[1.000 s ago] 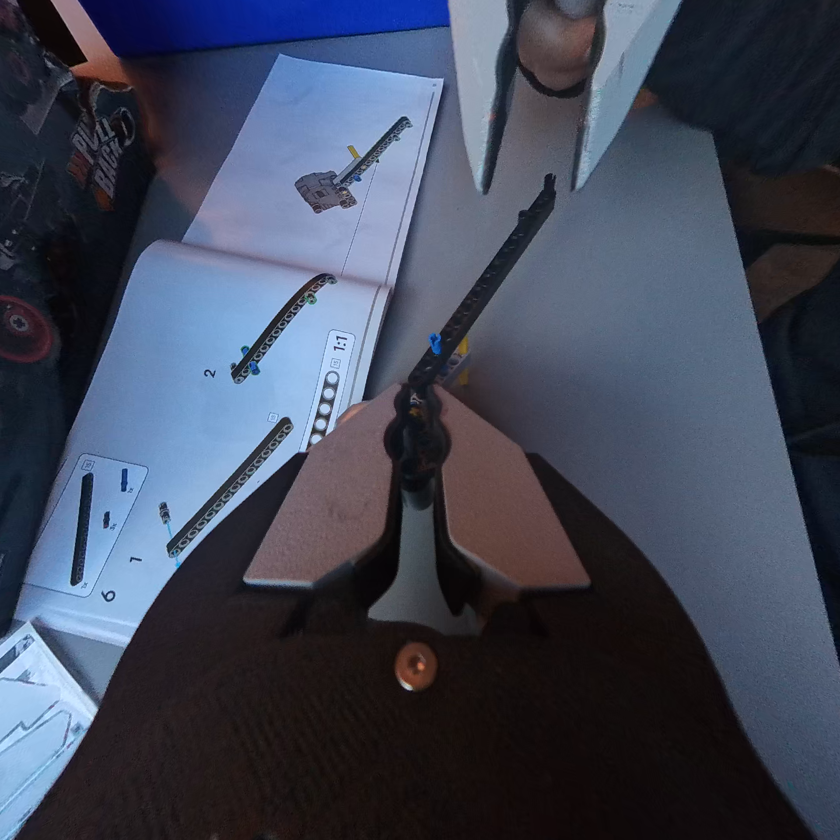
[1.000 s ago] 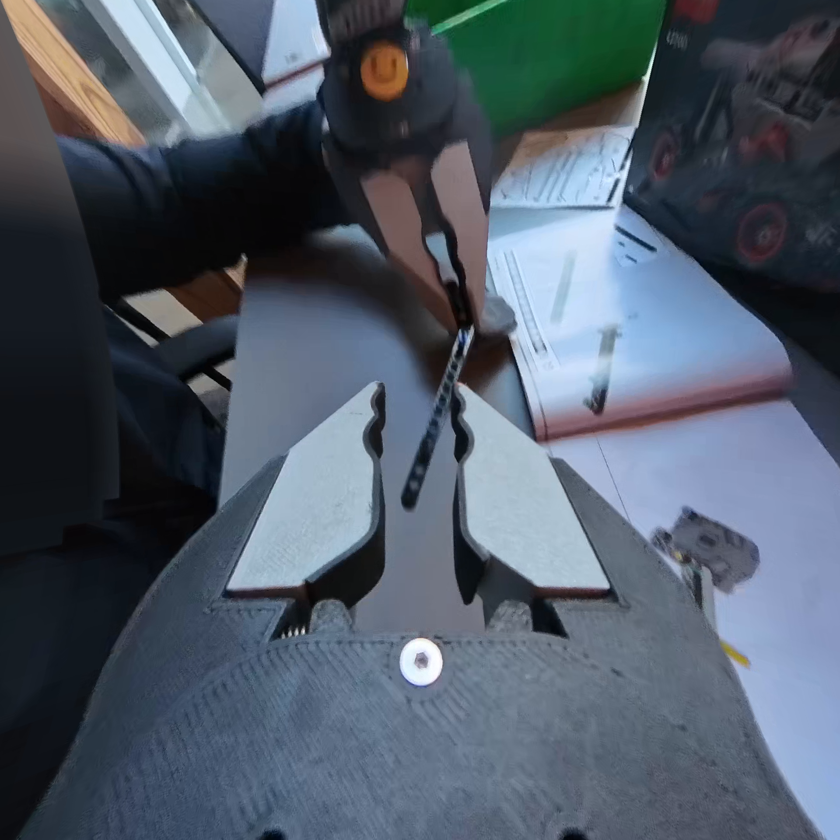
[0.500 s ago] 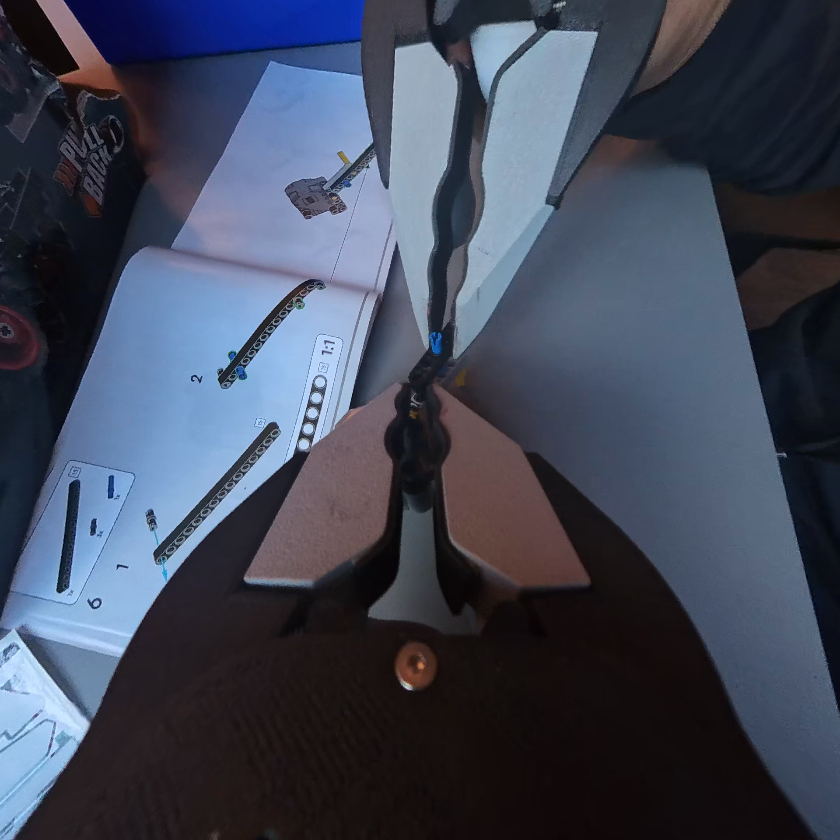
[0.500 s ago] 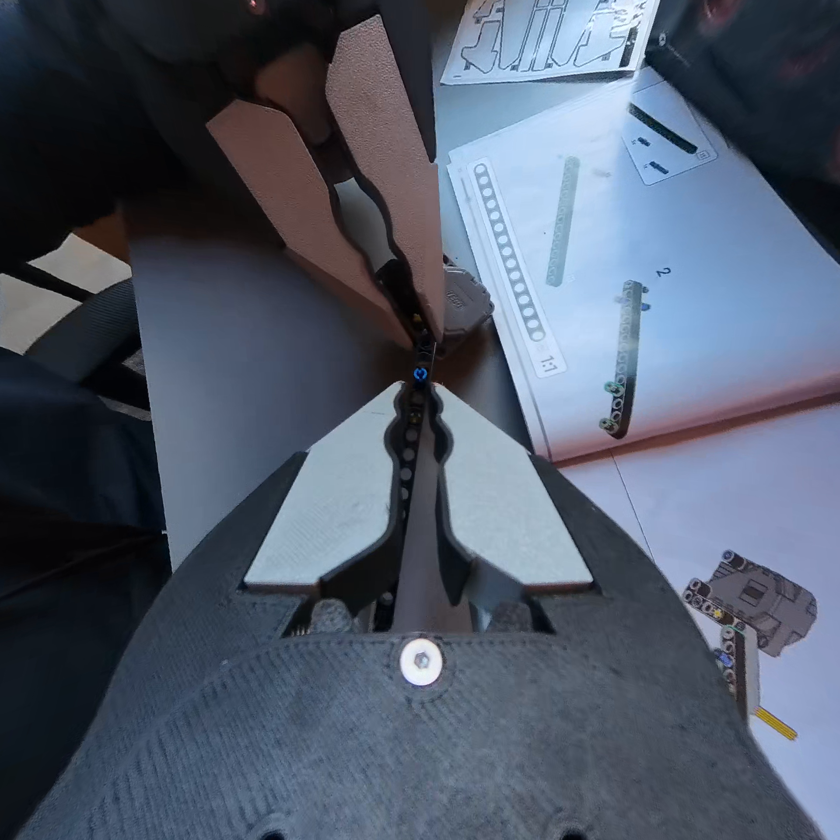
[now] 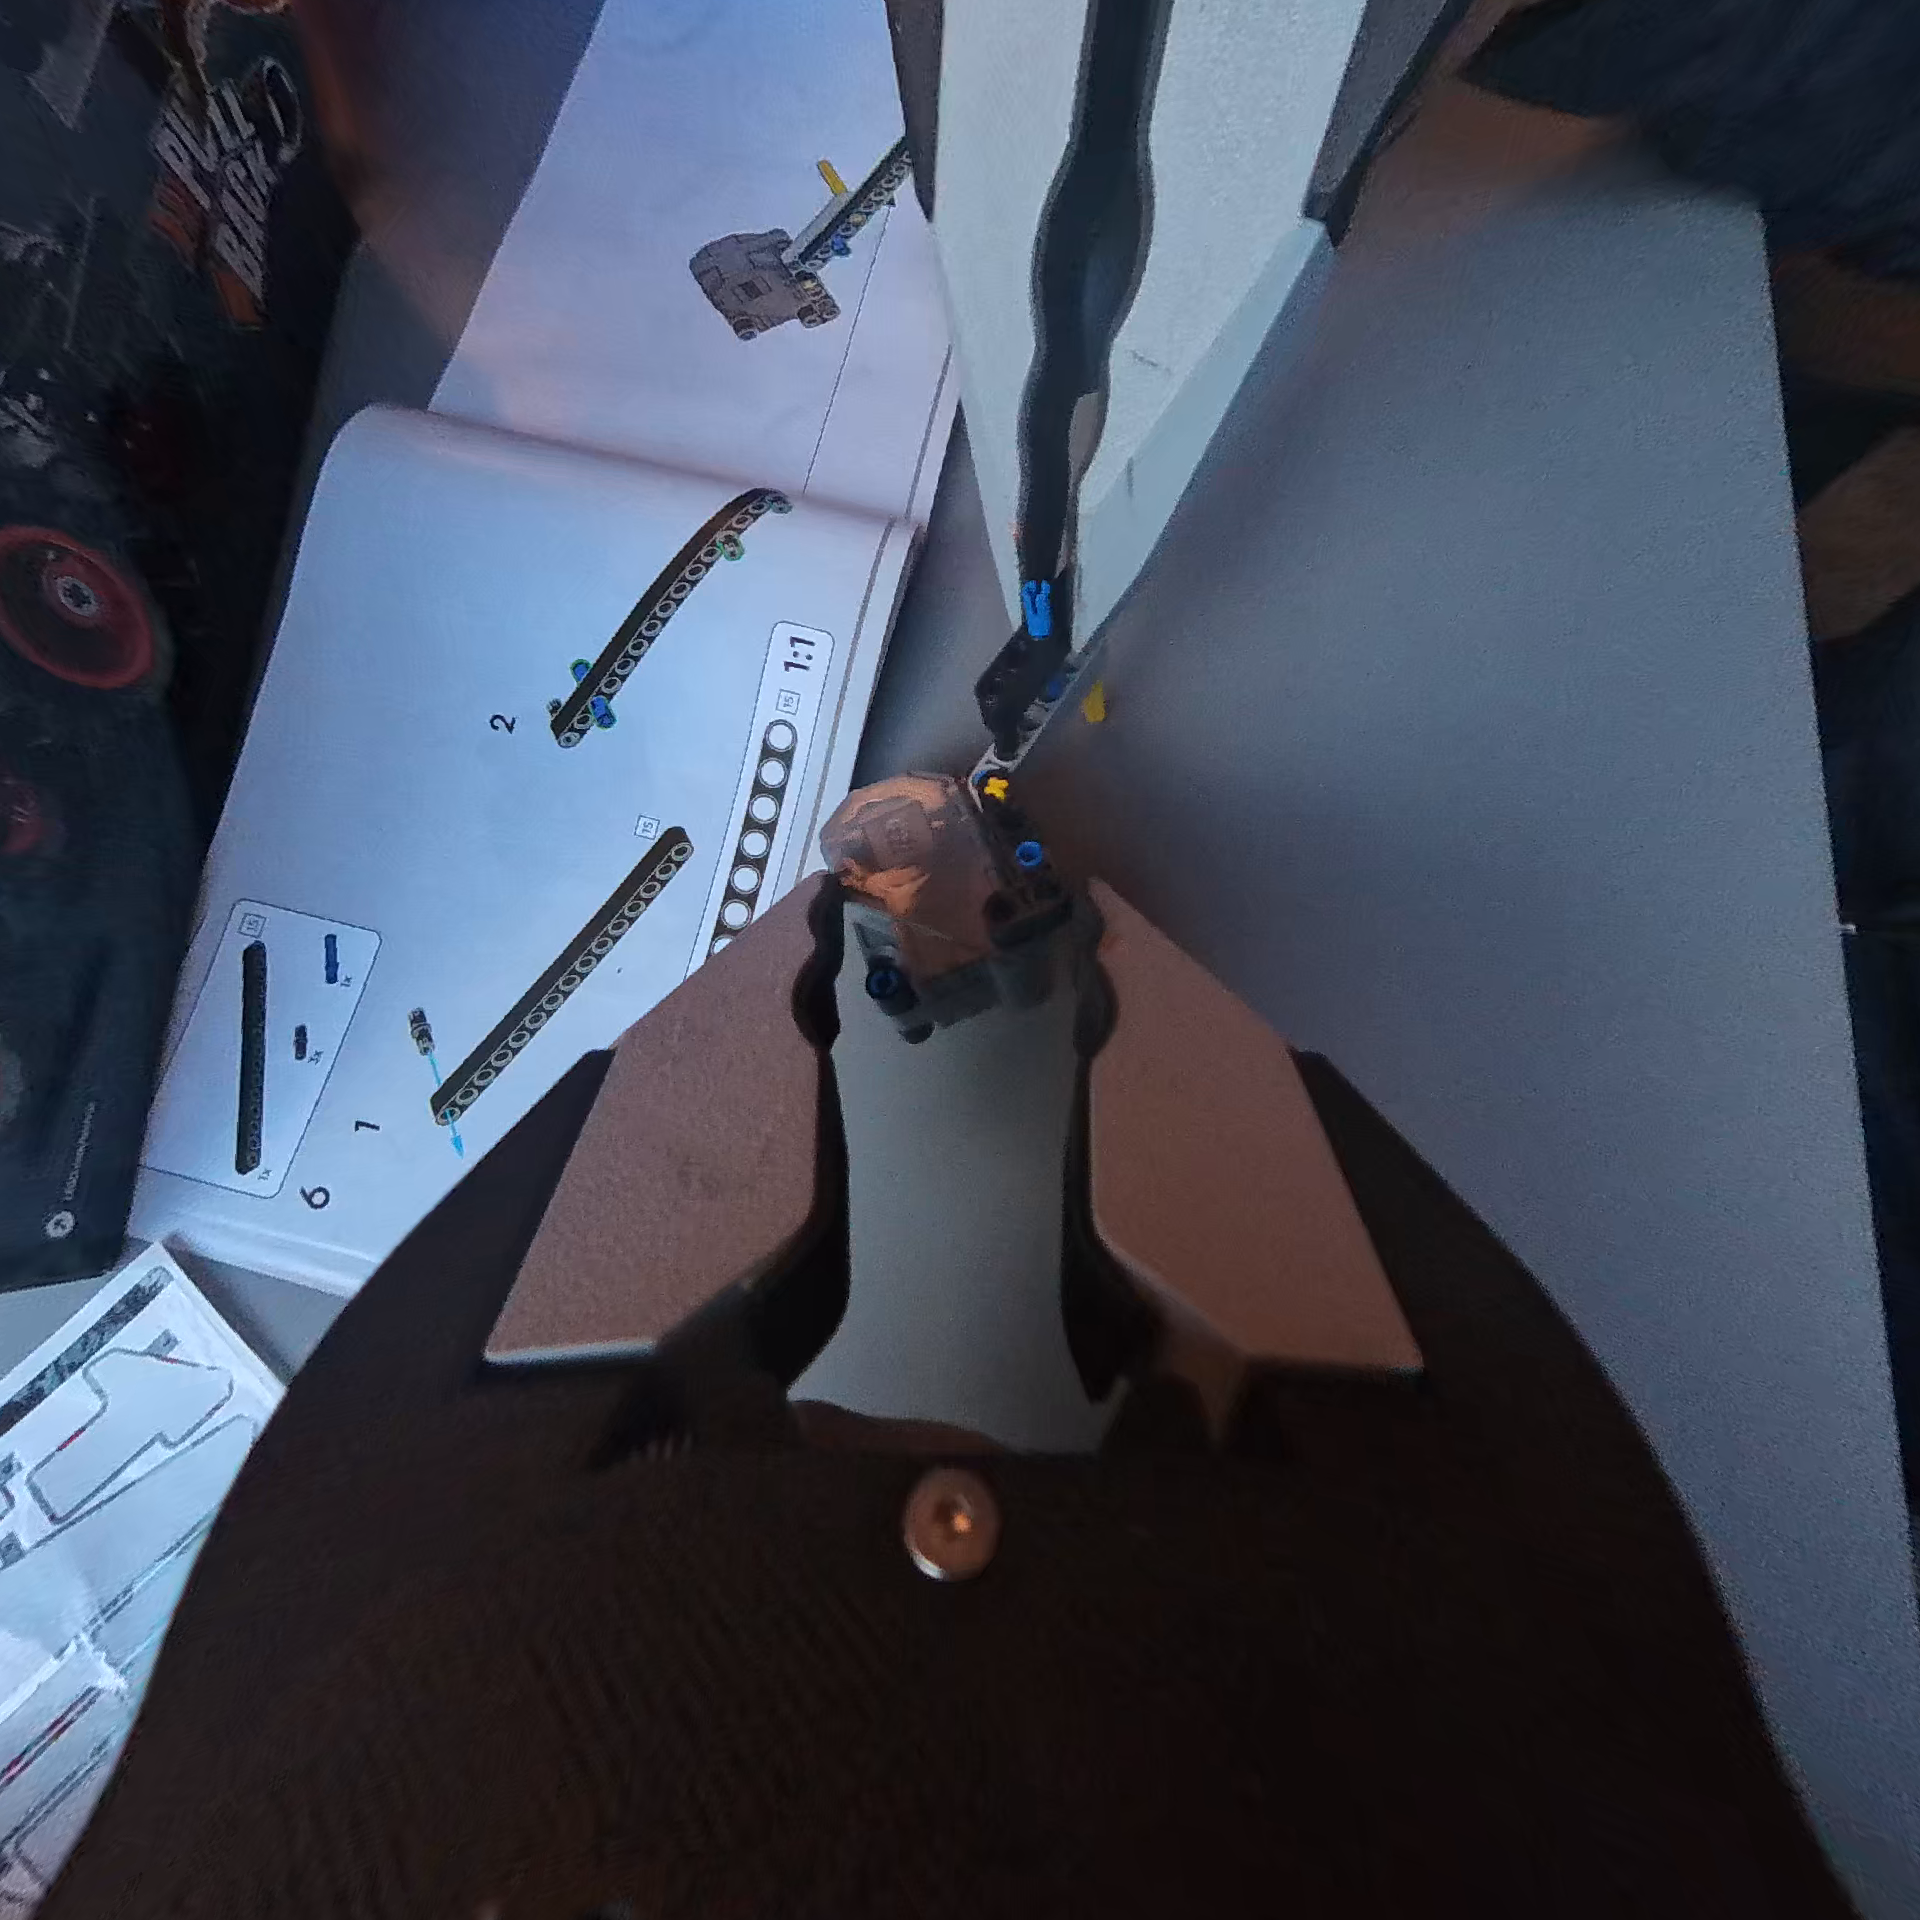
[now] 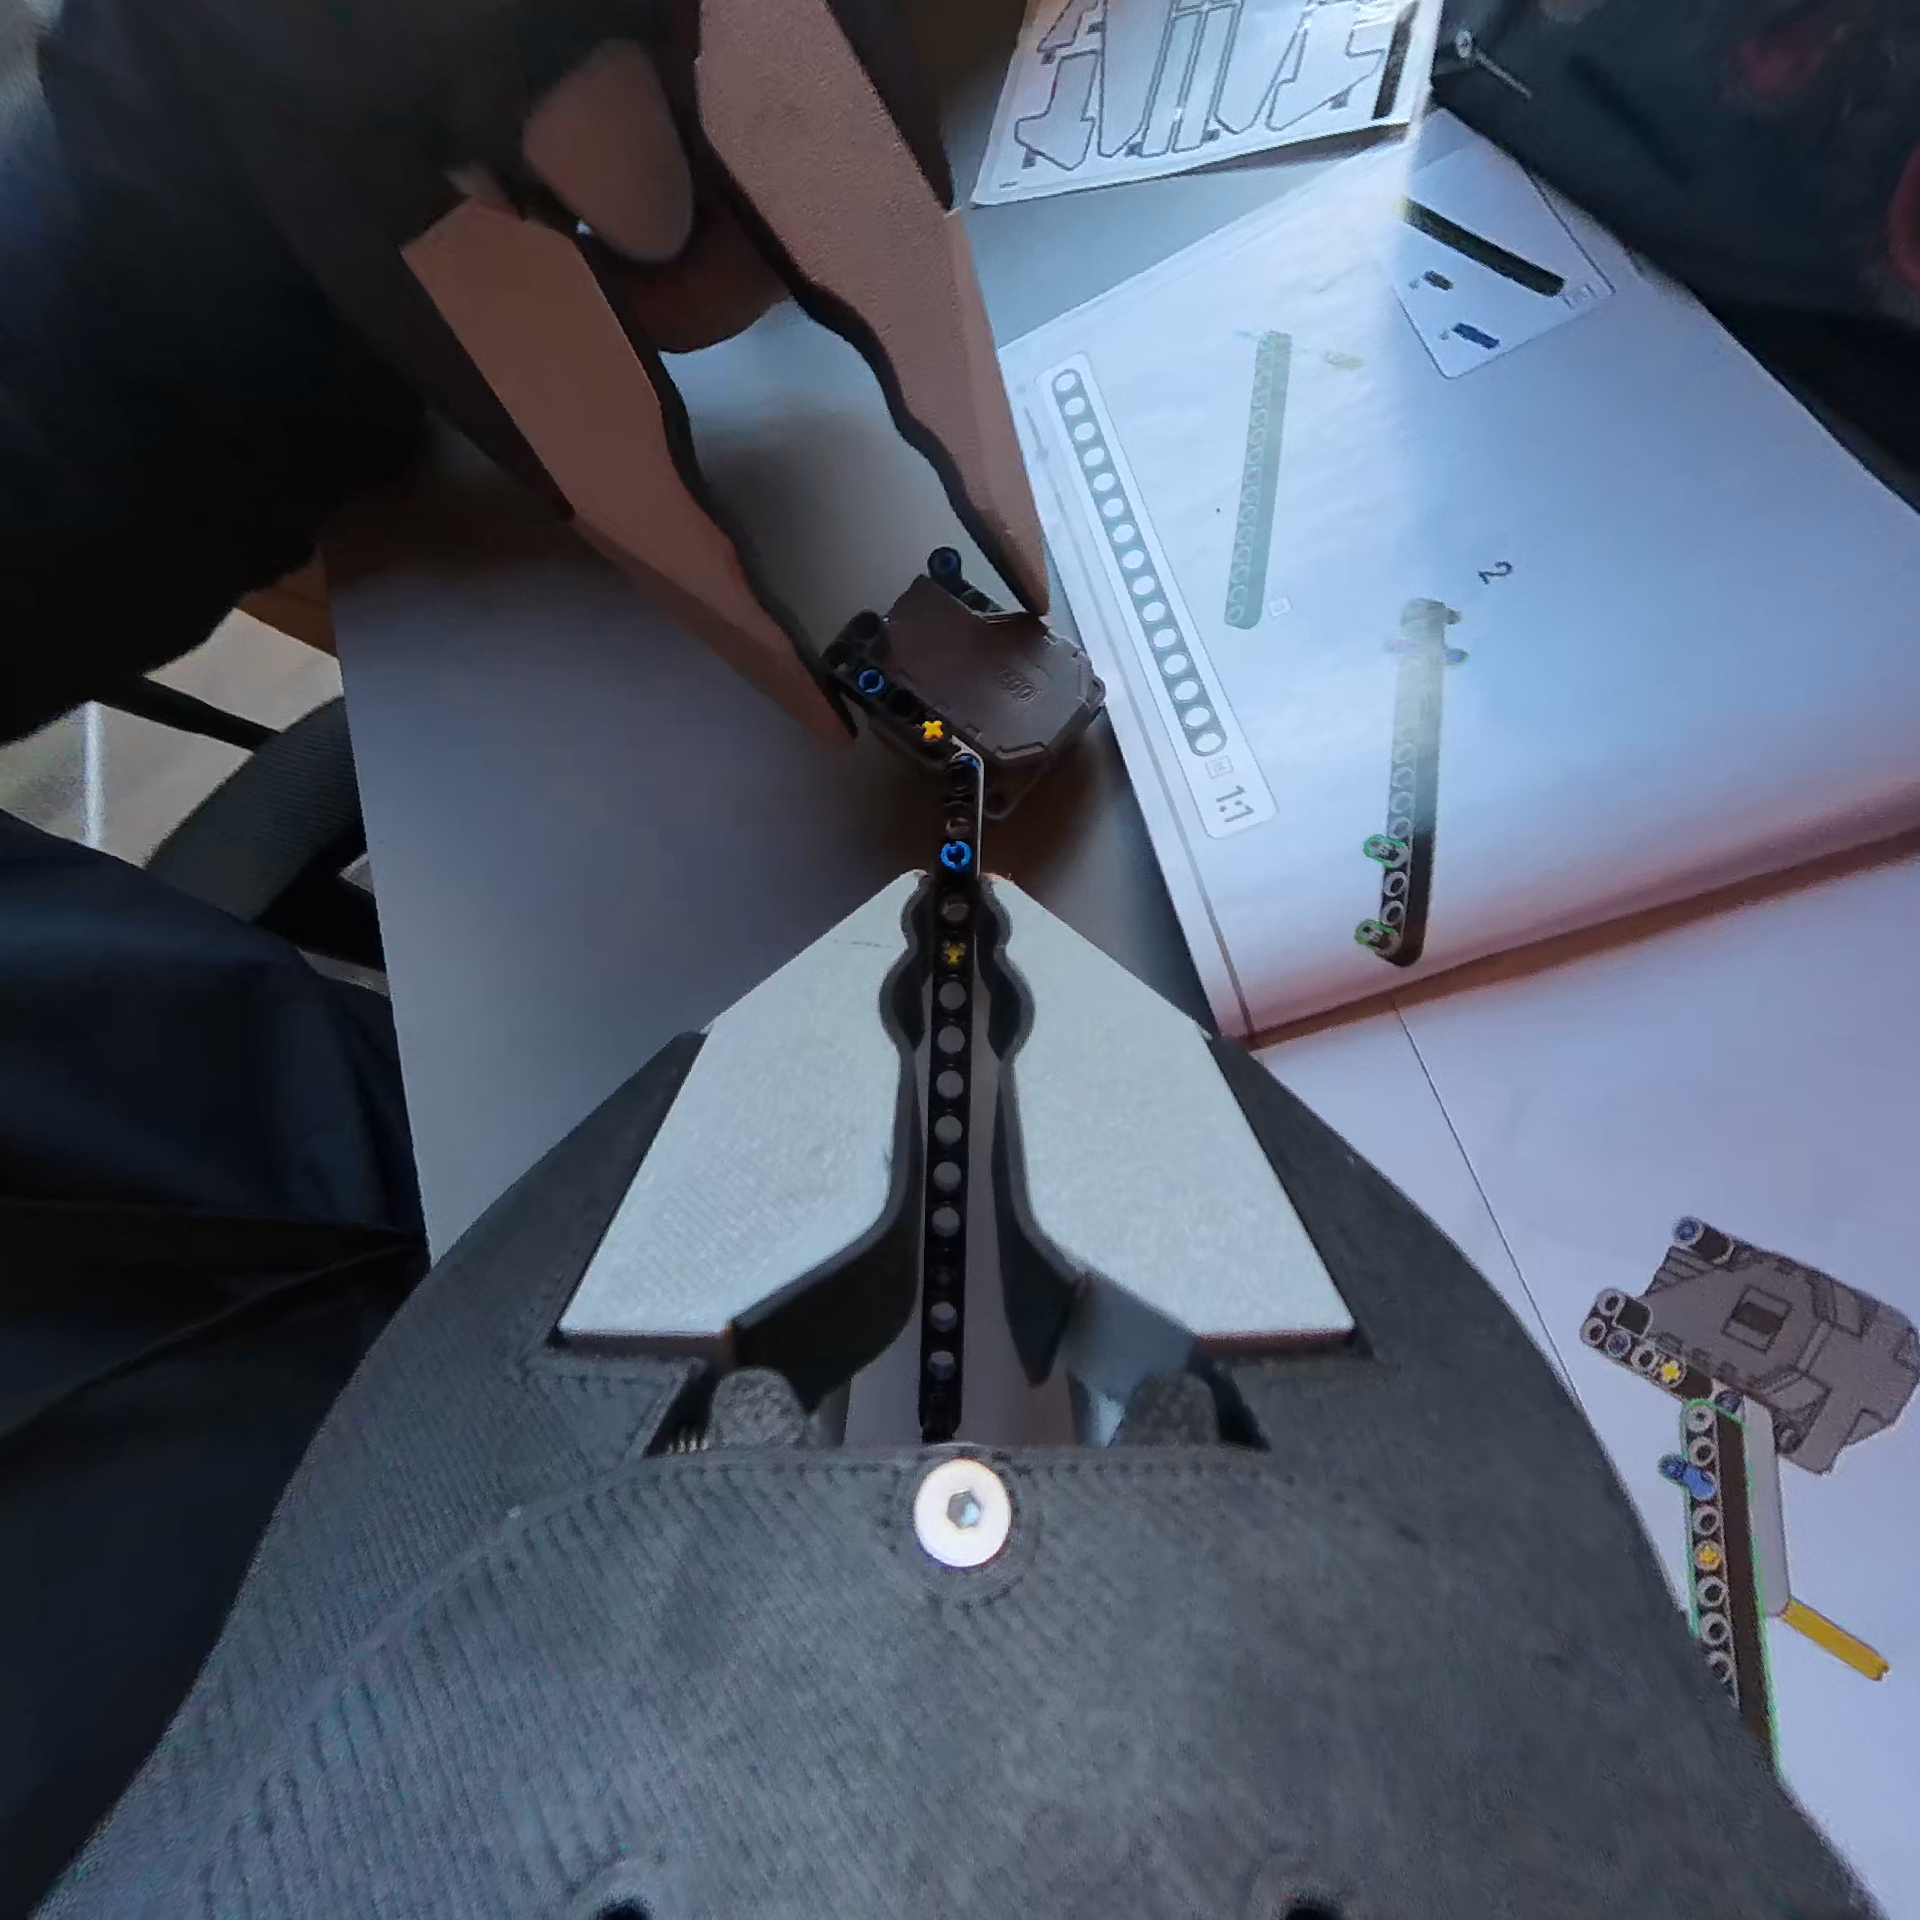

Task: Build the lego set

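Two tools meet over a grey surface [image 5: 1455,727]. The right tool [image 6: 954,883] is clamped on one long black beam [image 6: 948,1122], which runs back between its fingers. The beam's far end joins one grey motor block [image 6: 977,675] resting on the surface. The left tool [image 5: 951,935] stands spread, its tips either side of the block. One open booklet [image 5: 468,675] lies beside them.

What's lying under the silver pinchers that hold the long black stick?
Under the right gripper you see grey table and, at one side, the open instruction booklet. The gripper's body hides whatever lies directly below the black beam.
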